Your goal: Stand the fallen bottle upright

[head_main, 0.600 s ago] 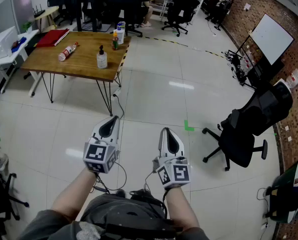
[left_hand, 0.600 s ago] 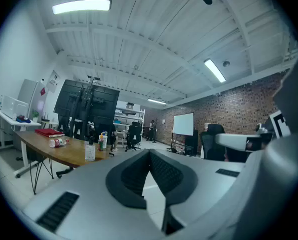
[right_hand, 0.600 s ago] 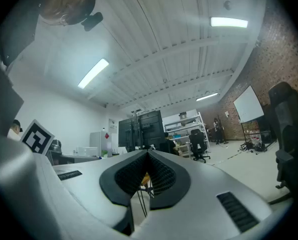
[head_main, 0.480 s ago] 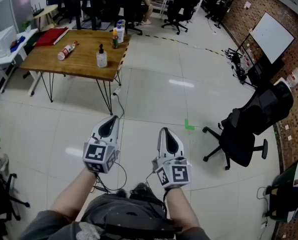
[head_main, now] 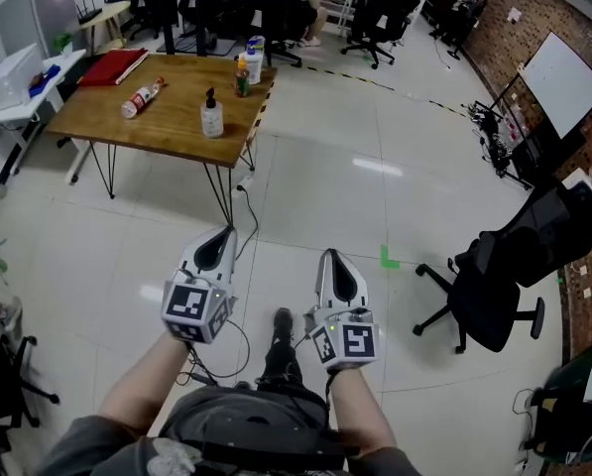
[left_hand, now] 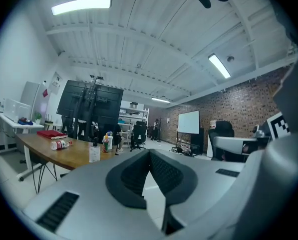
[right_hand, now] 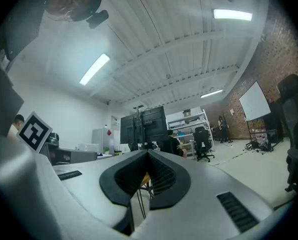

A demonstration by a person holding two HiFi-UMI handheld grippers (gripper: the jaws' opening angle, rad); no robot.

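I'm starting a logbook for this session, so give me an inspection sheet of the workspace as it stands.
Surface: wooden table, well ahead of the grippers.
Job's things: fallen bottle lies on its side on the table, untouched.
Clutter: pump bottle upright; red folder; small bottles at the far corner.
Grippers: left gripper and right gripper both shut, empty, over the floor.
Cables: cord trails under the table.
Surroundings: office chair, whiteboard, brick wall.

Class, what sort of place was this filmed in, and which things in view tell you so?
Probably an open-plan office or lab workspace: a black swivel chair, a whiteboard and a wooden table point to it.
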